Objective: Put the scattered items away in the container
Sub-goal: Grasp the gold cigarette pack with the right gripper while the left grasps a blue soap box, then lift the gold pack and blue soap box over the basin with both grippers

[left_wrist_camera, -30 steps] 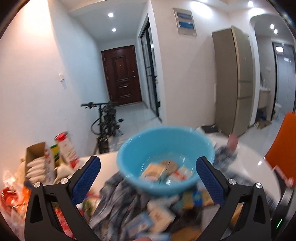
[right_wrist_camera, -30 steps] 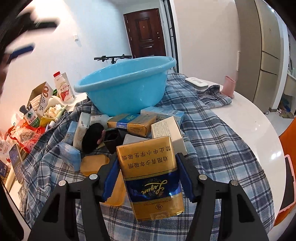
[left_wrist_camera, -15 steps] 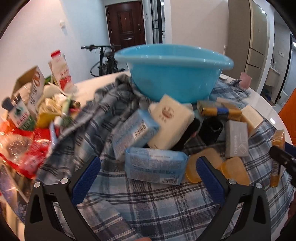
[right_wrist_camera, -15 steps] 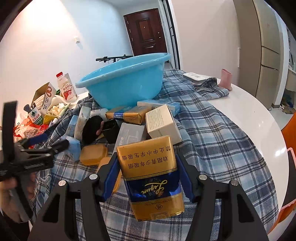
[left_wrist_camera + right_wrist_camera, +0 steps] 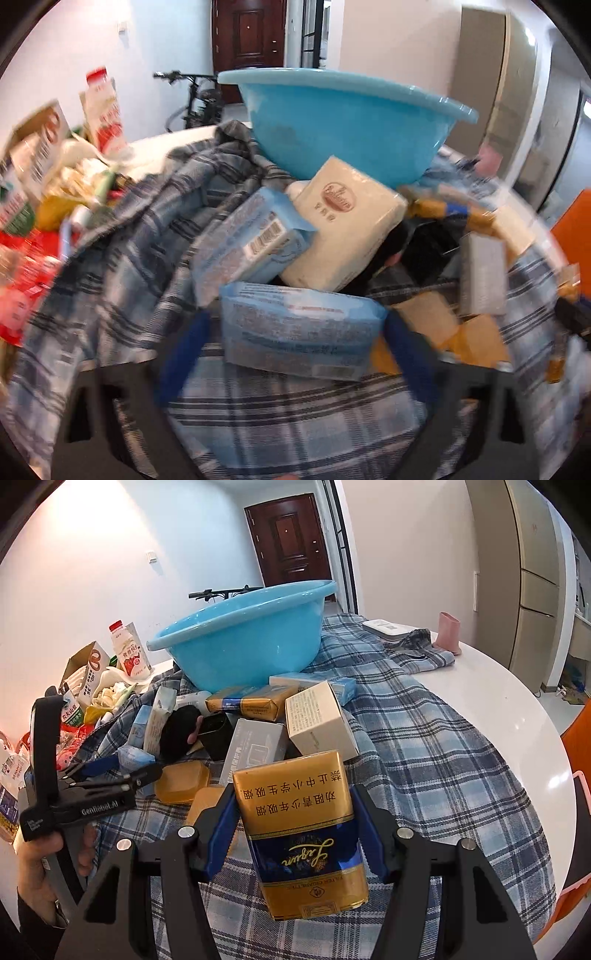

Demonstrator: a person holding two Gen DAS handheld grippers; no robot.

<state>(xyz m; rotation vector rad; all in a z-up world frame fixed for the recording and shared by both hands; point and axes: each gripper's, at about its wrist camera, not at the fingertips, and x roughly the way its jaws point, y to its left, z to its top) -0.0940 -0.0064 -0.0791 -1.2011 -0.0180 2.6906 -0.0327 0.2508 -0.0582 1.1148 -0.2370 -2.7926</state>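
A light blue basin (image 5: 343, 122) stands on a plaid cloth (image 5: 122, 266), with boxes and packs heaped in front of it. My left gripper (image 5: 297, 321) is low over the cloth and its jaws are closing around a pale blue tissue pack (image 5: 299, 328); a small gap still shows at the left pad. Behind that pack lie a blue box (image 5: 251, 236) and a cream pack (image 5: 347, 229). In the right wrist view my right gripper (image 5: 295, 797) is shut on a gold and blue cigarette pack (image 5: 299, 834), held above the cloth in front of the basin (image 5: 243, 642). The left gripper (image 5: 125, 768) shows there at the heap's left edge.
Milk cartons (image 5: 129, 653) and snack bags crowd the table's left side. A pink cup (image 5: 448, 633) and a white flat box (image 5: 388, 629) sit at the back right. The white round table's (image 5: 517, 716) edge curves on the right, with an orange chair (image 5: 580, 738) beyond it.
My left gripper came down from above the basin to the cloth, and its fingers have narrowed around the blue tissue pack. The right gripper kept still with the cigarette pack.
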